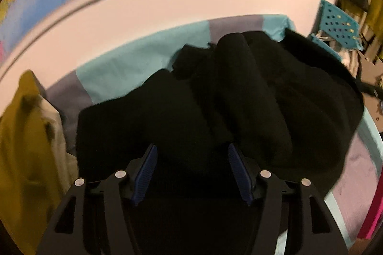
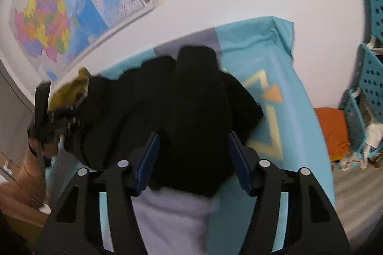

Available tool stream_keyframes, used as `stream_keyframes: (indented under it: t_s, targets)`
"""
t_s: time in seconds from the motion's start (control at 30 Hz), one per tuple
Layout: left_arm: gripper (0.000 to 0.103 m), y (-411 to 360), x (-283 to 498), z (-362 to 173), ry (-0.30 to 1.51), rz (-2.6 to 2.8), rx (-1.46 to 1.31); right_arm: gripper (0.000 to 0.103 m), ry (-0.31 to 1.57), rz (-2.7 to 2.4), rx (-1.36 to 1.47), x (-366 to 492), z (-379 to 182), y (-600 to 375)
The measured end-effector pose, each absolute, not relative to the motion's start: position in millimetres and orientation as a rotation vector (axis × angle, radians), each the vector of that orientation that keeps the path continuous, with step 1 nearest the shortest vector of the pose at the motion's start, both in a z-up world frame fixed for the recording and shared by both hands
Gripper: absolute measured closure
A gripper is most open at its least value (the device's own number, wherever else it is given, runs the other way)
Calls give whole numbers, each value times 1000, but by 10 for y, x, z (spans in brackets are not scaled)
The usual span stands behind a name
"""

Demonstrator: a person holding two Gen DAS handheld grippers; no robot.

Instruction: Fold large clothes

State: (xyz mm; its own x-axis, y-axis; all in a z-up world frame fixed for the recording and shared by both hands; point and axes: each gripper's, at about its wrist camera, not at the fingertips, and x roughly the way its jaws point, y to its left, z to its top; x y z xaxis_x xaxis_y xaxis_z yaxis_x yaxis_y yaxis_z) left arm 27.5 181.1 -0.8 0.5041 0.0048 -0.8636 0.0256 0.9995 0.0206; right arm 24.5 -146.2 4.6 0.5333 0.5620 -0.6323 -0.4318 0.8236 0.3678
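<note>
A large black garment (image 1: 227, 97) is lying bunched in soft rolls and folds on a bed covered by a turquoise and grey-lilac bedspread (image 1: 124, 68), which serves here as the landmark. The garment is sitting across the middle of the bedspread, reaching toward the wall-side edge. It is looking thick, matte and limp, probably knit or fleece: likely light to lift, non-slippery, sagging wherever unsupported, and not fragile. A sensible hold is judged to be a single-layer edge or corner, such as the hem nearest the tongs, rather than a bulky roll.

The left tongs (image 1: 192, 171) are hovering over the garment's near edge, blue ribbed pads parted with nothing pinched between them. The right tongs (image 2: 192, 159) are likewise standing apart over the garment's near hem, above grey bedspread, gripping nothing.

A mustard-yellow cloth (image 1: 21, 135) is lying at the bedspread's left end. Beyond the bedspread's right end, turquoise perforated plastic baskets (image 2: 371, 77) are stacked, with an orange cloth (image 2: 332, 130) beside them.
</note>
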Motion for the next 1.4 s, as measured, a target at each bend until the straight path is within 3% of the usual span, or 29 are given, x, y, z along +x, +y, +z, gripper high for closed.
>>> stream_keyframes:
  t_s: [0.07, 0.1, 0.17, 0.2, 0.23, 0.33, 0.43, 0.57, 0.6, 0.67, 0.73, 0.83, 0.9, 1.1, 1.2, 1.33, 1.4]
  targets:
    - [43, 1835, 319, -40, 1044, -8, 13, 41, 845, 604, 177, 195, -84, -1462]
    - [43, 1823, 328, -34, 1044, -4, 10, 45, 844, 601, 179, 194, -109, -1456]
    - [43, 1813, 346, -42, 1045, 6, 11, 83, 834, 650, 224, 210, -152, -1465]
    - [43, 1842, 323, -59, 1046, 11, 9, 86, 827, 645, 213, 218, -132, -1461]
    - [43, 1828, 338, -84, 1046, 17, 16, 95, 802, 644, 202, 205, -60, -1477]
    - [44, 1813, 339, -128, 1042, 40, 33, 99, 644, 588, 216, 149, 390, -1751]
    - [45, 1850, 342, -165, 1036, 60, 35, 99, 600, 552, 212, 194, 536, -1903]
    - [45, 1910, 376, -184, 1034, 62, -4, 95, 766, 460, 170, 429, 18, -1791]
    - [45, 1915, 367, -179, 1032, 60, -3, 91, 812, 449, 208, 466, -110, -1820]
    - [45, 1913, 343, -162, 1027, 65, 4, 72, 808, 375, 269, 435, -96, -1972]
    - [45, 1893, 293, -112, 1013, 72, 29, 72, 753, 398, 287, 366, 74, -2001]
    - [45, 1819, 225, -13, 979, 68, 68, 46, 678, 427, 179, 293, 395, -1789]
    - [45, 1784, 222, 48, 959, 59, 68, 47, 682, 456, 114, 408, 449, -1601]
    - [45, 1830, 390, -30, 1001, 102, 30, 98, 806, 466, 19, 1001, 219, -1210]
    - [44, 1908, 402, -63, 1011, 110, 6, 95, 876, 392, 91, 1224, -4, -1380]
    - [44, 1966, 288, 40, 976, 134, 12, 75, 862, 322, 126, 1110, 61, -1478]
    - [44, 1991, 239, 110, 956, 139, 15, 74, 807, 329, 129, 1006, 227, -1461]
